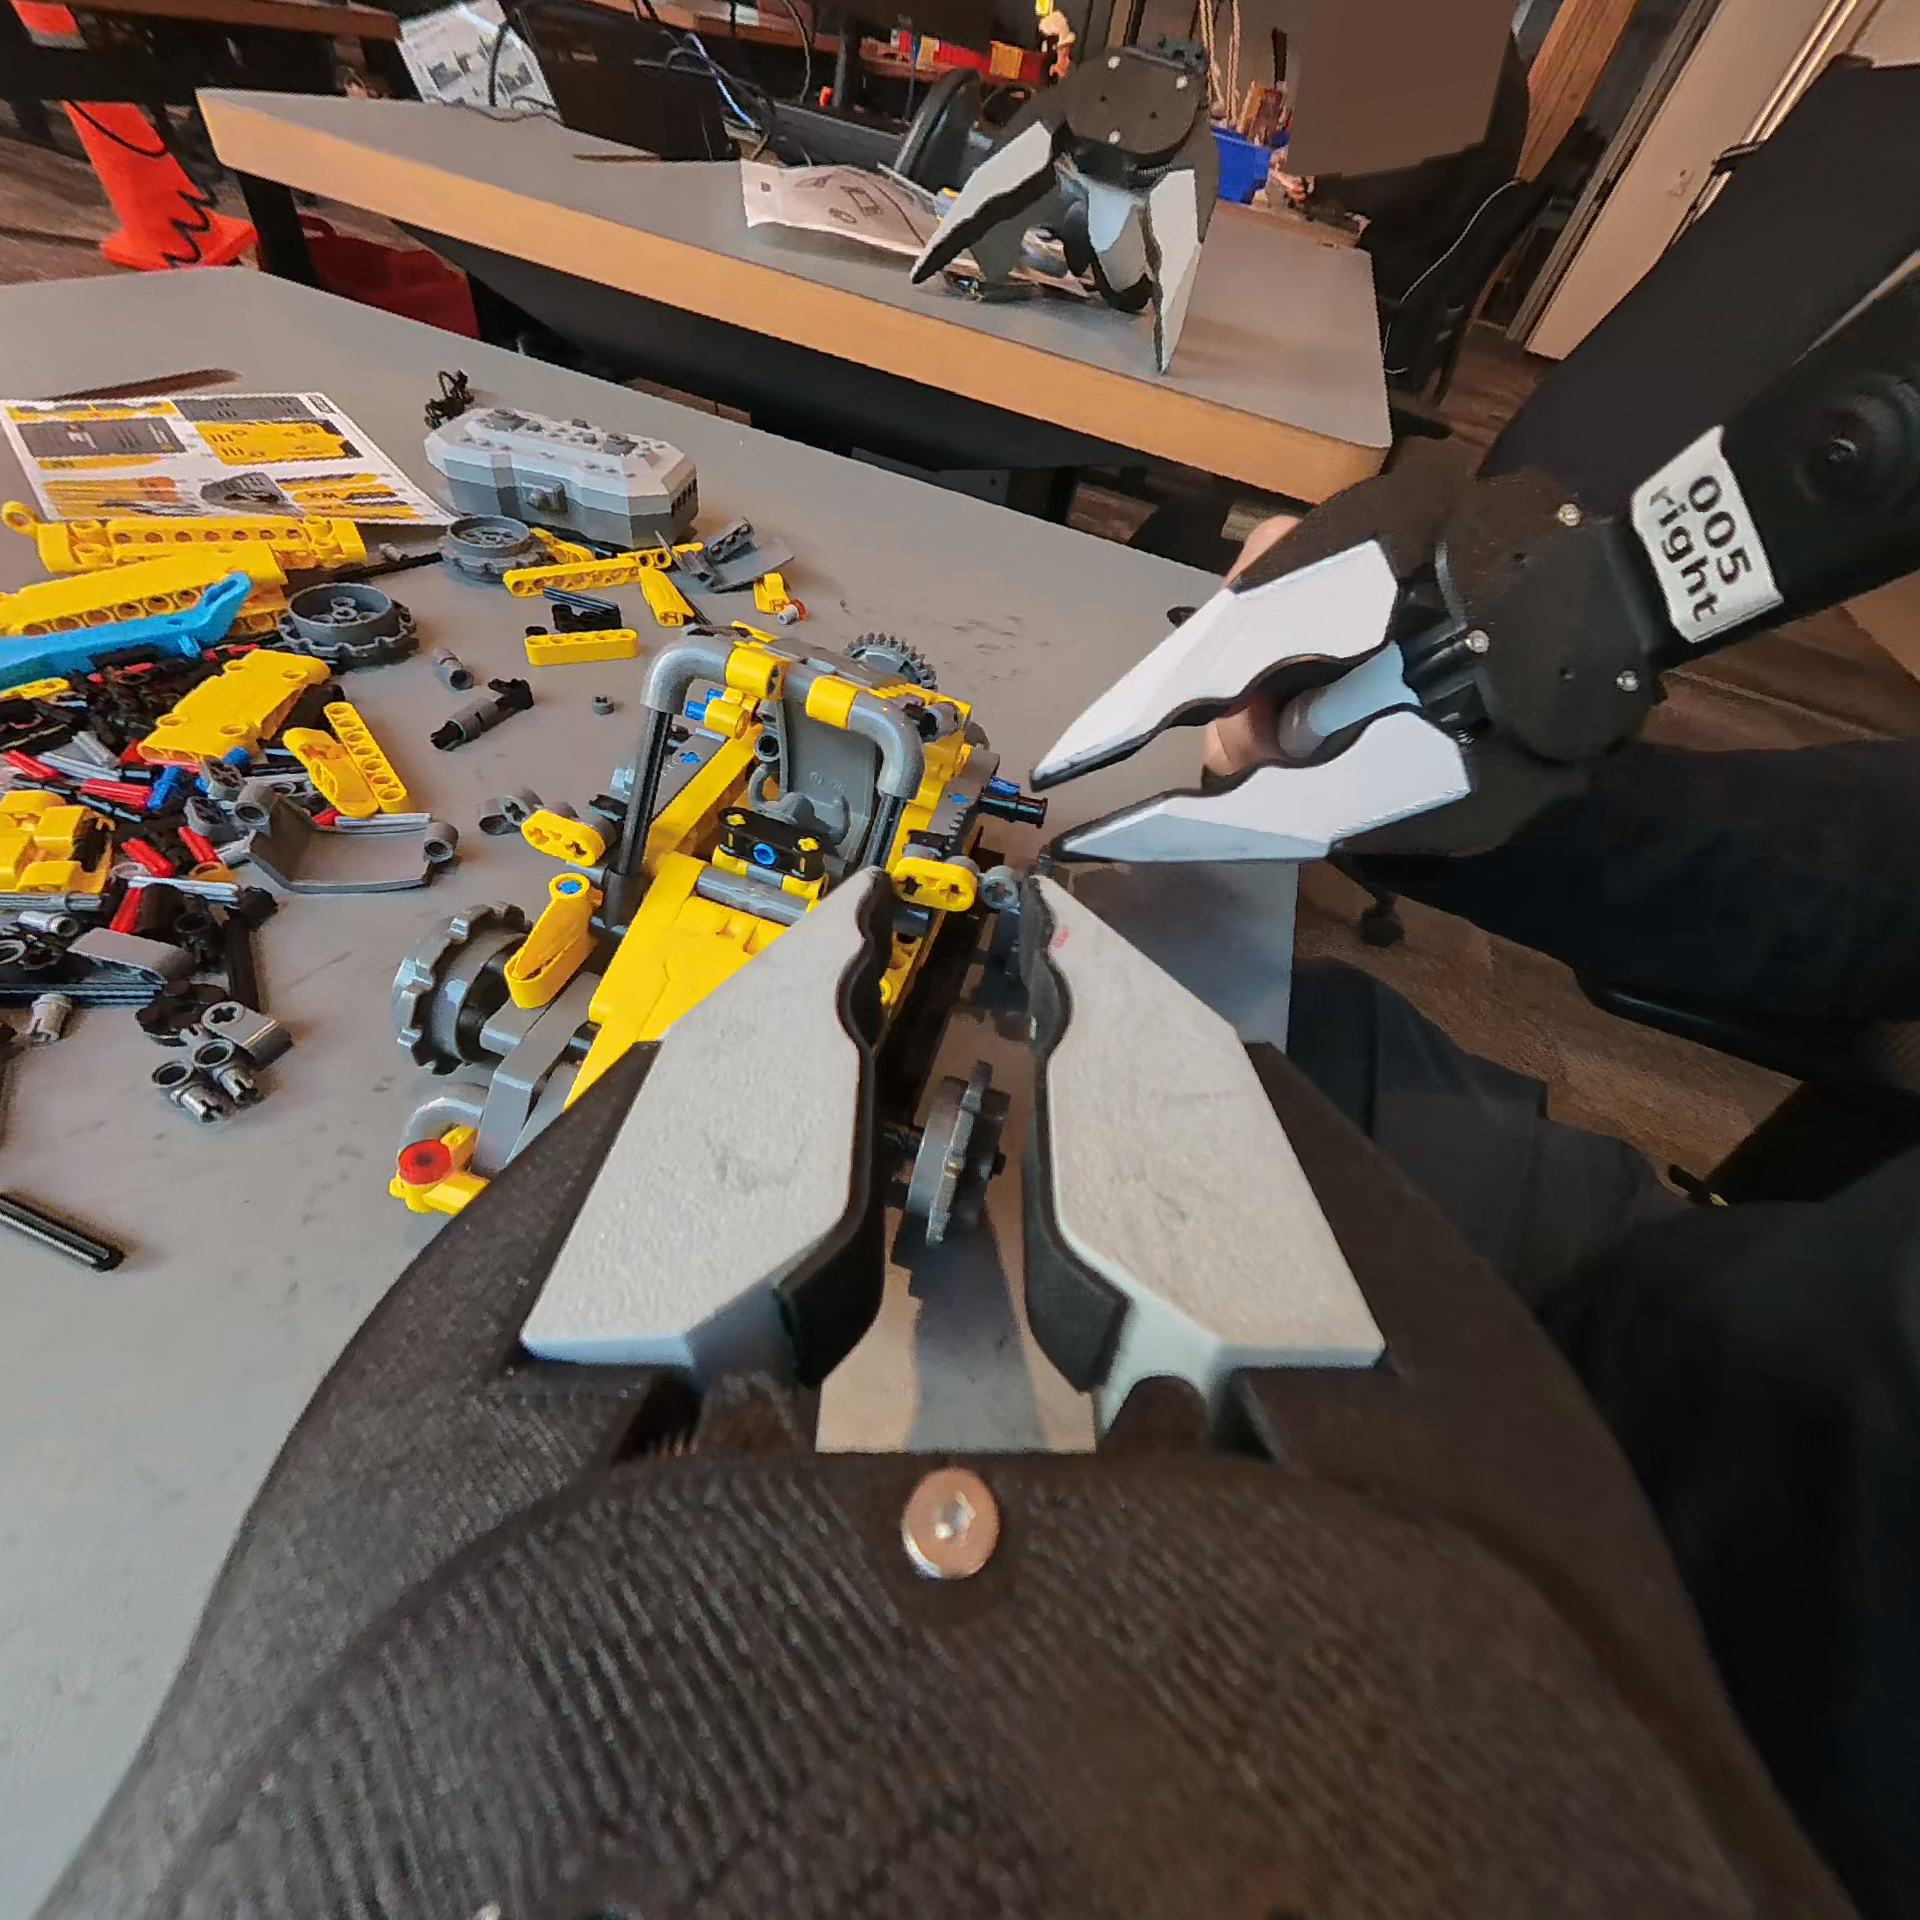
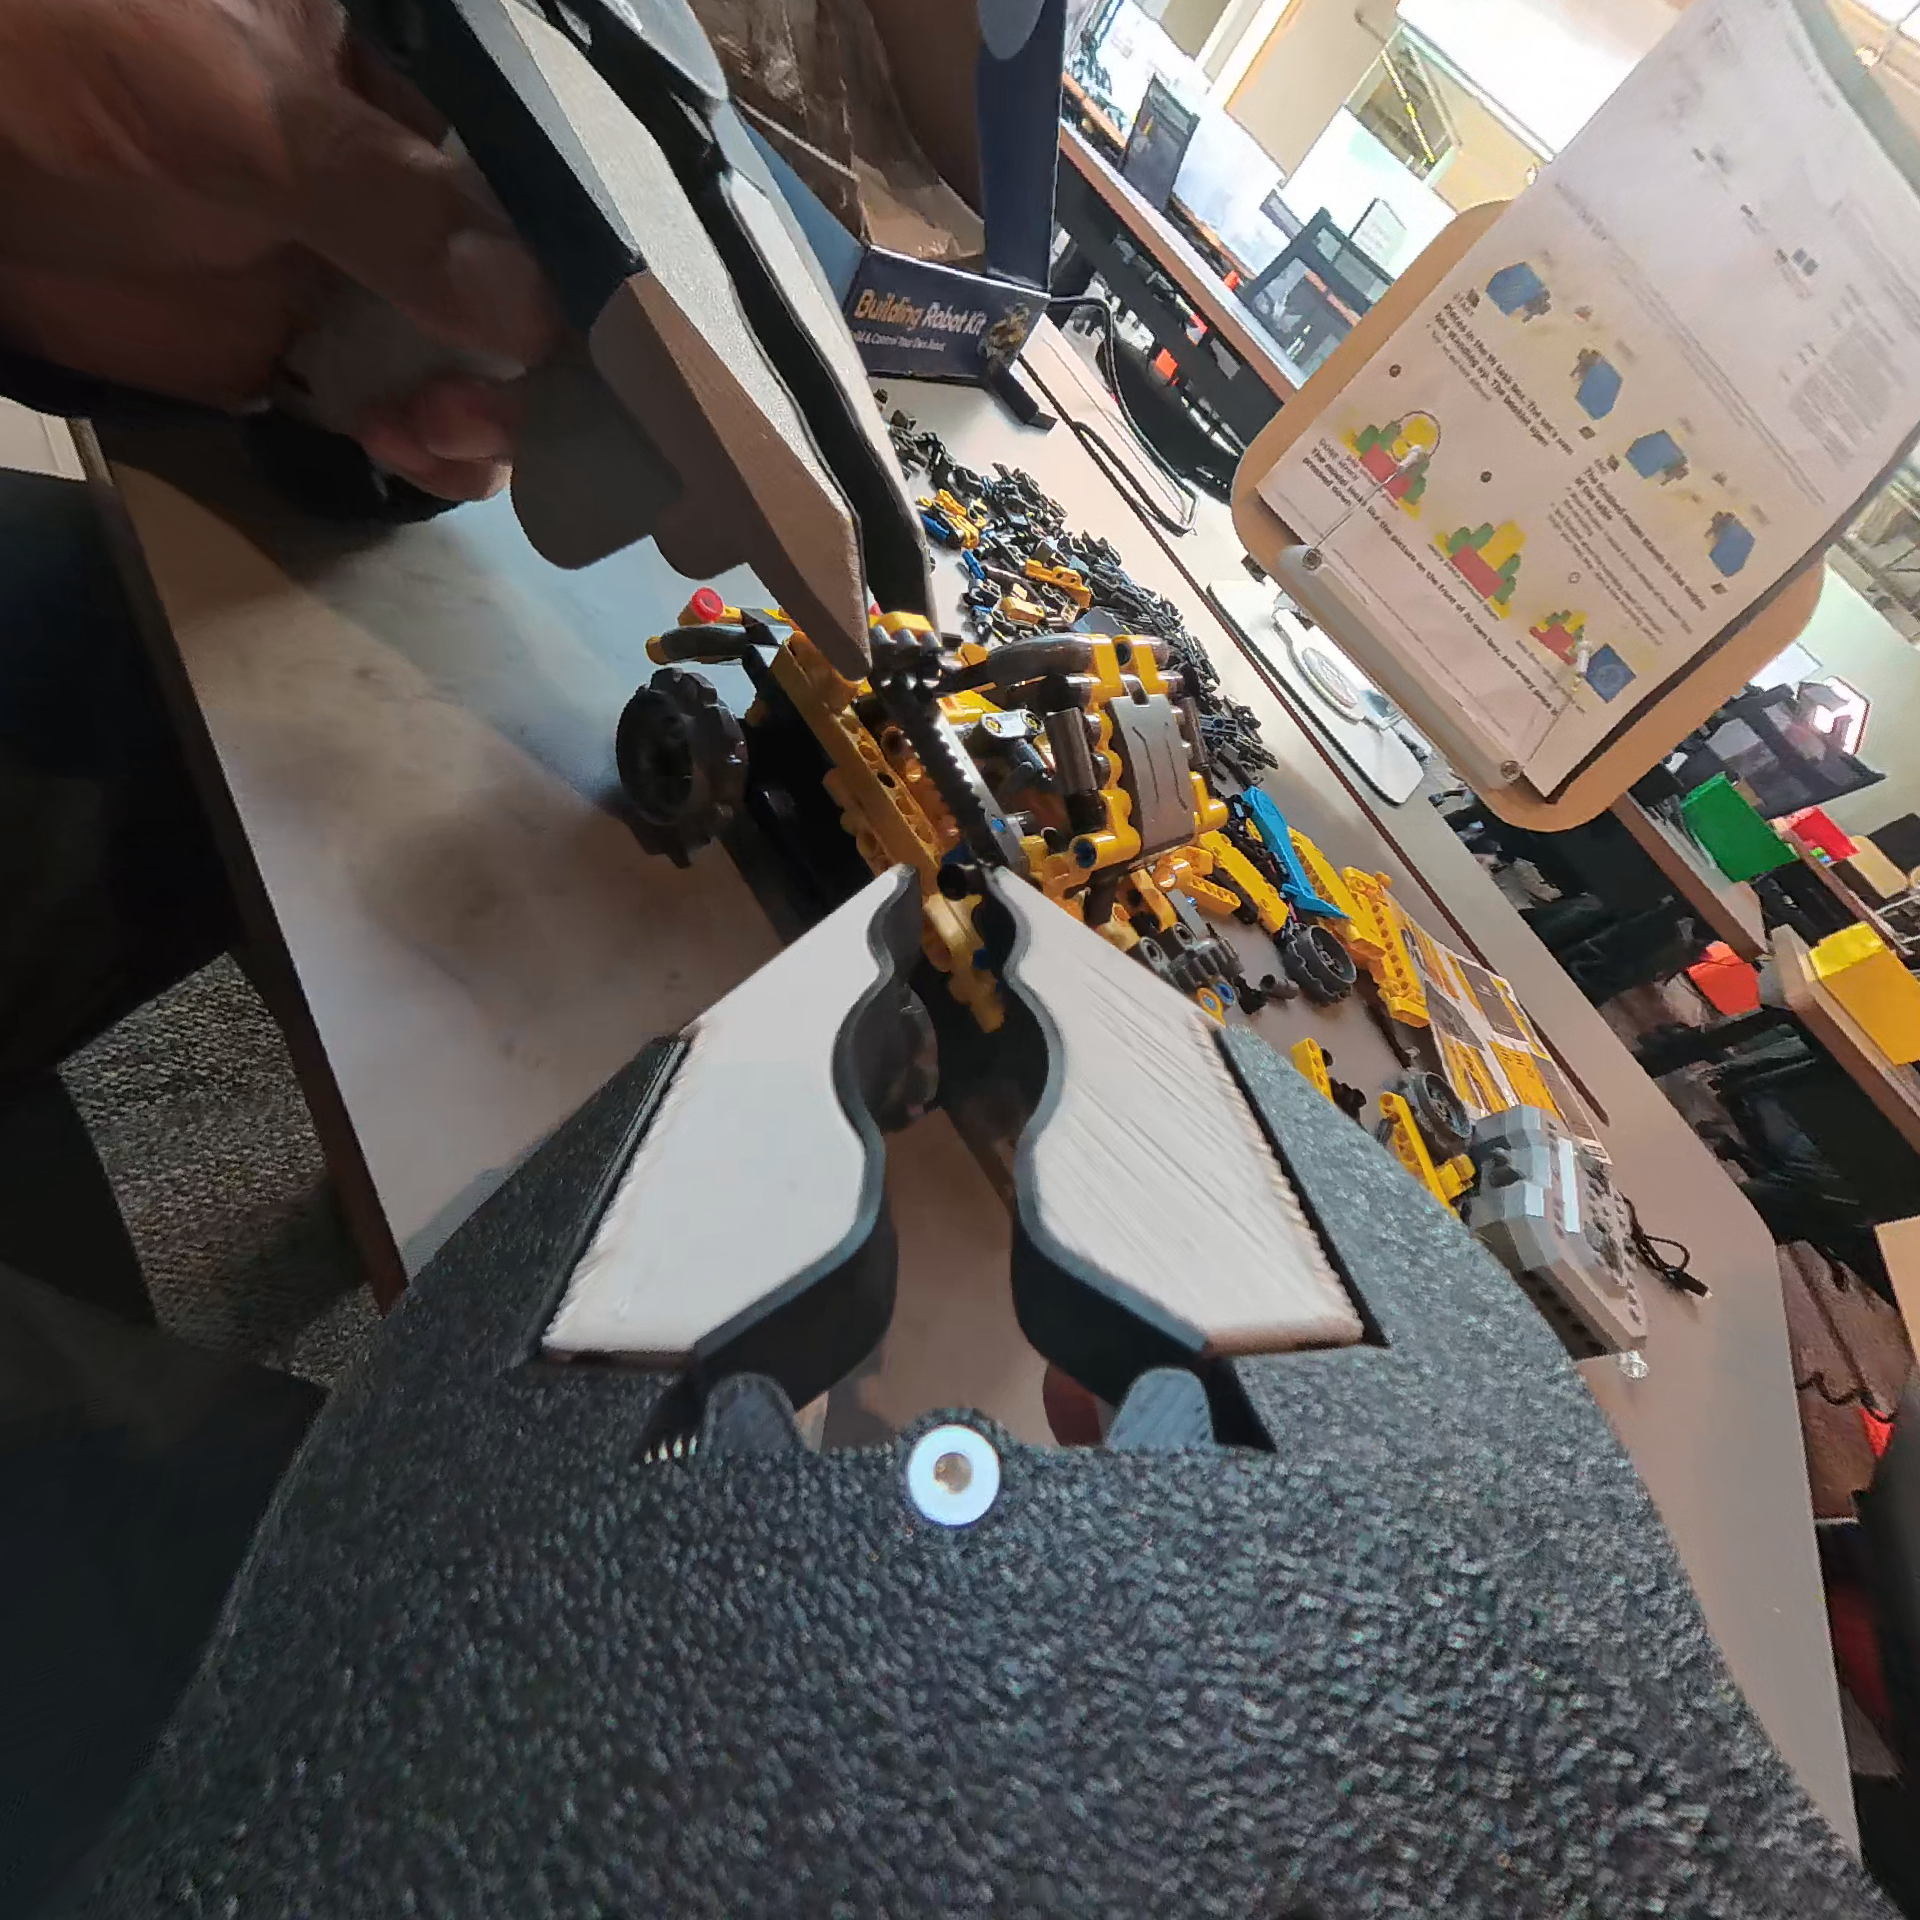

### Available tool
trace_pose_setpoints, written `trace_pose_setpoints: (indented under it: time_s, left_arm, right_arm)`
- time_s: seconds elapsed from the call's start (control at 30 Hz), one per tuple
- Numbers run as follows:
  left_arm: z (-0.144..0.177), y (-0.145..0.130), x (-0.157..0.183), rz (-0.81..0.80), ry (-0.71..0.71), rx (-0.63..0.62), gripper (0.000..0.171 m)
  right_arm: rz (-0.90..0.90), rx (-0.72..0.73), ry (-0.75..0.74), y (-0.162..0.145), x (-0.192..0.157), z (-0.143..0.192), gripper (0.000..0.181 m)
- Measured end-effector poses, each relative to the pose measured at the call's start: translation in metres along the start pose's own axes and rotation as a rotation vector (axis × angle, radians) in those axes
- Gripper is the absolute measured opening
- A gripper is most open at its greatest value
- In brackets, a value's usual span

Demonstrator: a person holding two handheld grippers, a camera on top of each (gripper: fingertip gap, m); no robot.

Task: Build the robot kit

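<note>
A yellow and grey toy-brick vehicle model [image 1: 727,914] stands near the right edge of the grey table [image 1: 260,1351]. My left gripper [image 1: 956,883] is shut on the model's right side wall, one finger on each side of it. It also shows in the right wrist view [image 2: 883,644], reaching down onto the model [image 2: 1039,769] from the upper left, held by a hand [image 2: 260,229]. My right gripper [image 1: 1042,812] comes in from the right, jaws a little apart, tips either side of a black pin [image 1: 1018,808] that sticks out of the model. In its own view [image 2: 951,878] a yellow beam lies just beyond the tips.
Loose yellow, black, red and grey parts [image 1: 156,748] cover the table's left. A grey battery box [image 1: 561,478] and a booklet [image 1: 208,447] lie behind them. A spare gripper [image 1: 1101,197] lies on the far table. A picture board [image 2: 1538,436] stands beyond the model. Some 5 cm of space lies between my two pairs of fingers.
</note>
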State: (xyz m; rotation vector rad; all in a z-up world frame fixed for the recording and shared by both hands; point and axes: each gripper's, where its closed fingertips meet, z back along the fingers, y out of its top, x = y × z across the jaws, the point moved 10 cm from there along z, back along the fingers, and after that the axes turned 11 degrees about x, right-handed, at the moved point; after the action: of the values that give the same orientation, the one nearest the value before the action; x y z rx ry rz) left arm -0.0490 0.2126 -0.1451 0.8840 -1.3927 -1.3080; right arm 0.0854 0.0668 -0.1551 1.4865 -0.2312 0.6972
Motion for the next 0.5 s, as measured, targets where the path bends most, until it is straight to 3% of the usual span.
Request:
trace_pose_setpoints:
  time_s: [0.27,0.5]
  left_arm:
    - [0.003,0.001,0.007,-0.059,-0.030,0.030,0.022]
    - [0.033,-0.001,0.017,-0.120,-0.051,0.051,0.021]
  right_arm:
    - [0.000,0.047,0.003,-0.001,0.001,0.009,0.011]
    - [-0.188,0.097,0.096,0.012,-0.006,0.017,0.018]
